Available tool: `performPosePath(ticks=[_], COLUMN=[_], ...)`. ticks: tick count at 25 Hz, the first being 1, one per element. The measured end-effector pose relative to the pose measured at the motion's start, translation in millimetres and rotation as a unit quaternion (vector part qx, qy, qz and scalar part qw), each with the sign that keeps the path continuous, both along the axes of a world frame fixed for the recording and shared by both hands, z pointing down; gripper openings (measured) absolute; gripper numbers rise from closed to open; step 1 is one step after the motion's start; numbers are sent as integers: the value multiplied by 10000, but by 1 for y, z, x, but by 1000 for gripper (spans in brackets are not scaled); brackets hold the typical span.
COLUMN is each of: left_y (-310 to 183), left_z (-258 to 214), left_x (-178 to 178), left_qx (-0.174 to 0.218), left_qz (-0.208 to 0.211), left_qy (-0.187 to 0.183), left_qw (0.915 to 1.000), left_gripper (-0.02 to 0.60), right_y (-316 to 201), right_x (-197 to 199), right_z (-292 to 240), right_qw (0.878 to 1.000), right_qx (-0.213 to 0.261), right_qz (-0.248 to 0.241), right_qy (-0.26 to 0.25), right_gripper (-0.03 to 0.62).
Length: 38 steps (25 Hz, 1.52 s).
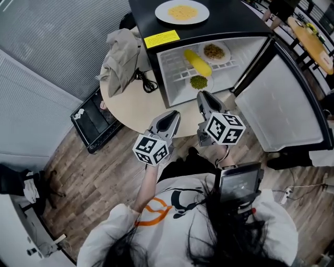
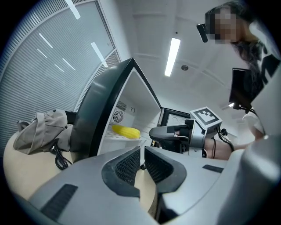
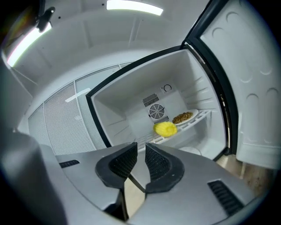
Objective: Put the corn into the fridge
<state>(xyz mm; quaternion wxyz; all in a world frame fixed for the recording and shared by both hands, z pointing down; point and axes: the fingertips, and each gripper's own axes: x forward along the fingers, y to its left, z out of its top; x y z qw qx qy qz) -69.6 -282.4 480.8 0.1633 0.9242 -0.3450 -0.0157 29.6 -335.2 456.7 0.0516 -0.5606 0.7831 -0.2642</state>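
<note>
Where the corn lies: yellow corn cob (image 1: 197,61) on the wire shelf (image 1: 176,70) of the open white mini fridge (image 1: 168,86), ahead of both claws.
Right claw (image 3: 141,149): slim gap, empty.
Left claw (image 2: 142,151): together, empty.
Risk: shutting the door (image 1: 284,101), right of right claw, could clip the green-food dish (image 1: 199,82).
Around: grey cloth bag (image 1: 119,60) left of left claw; nothing blocks.

Plate (image 1: 163,12) on the fridge (image 1: 235,21) top: far rim clipped by the picture's upper edge. Brown food (image 1: 214,50) and green food (image 1: 198,82) inside: too small to identify. Corn (image 3: 165,128) in the right gripper view: end-on, length hidden. Table (image 1: 133,104): far edge hidden under fridge and cloth (image 1: 121,57).
</note>
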Motion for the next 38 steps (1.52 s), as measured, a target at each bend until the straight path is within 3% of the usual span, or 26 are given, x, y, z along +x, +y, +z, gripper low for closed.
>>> performPosePath(ticks=[12,22,38], left_y=[39,56,210], left_z=[14,-16,-10], left_x=[3,8,73], left_qx=[-212,87,102], left_qz=[197,-38,-184], left_qy=[113,127,-104], left_qw=[9995,9999,9997], left_gripper=[38,38,38], right_y=[67,99,242], right_x=[-6,-2,45], right_z=[30,19,18], right_qw=[9989,9990,9971], right_qx=[-354,-224,-70], right_qz=[2,-273,-724], right_qy=[297,282,244], right_gripper=[35,23,20])
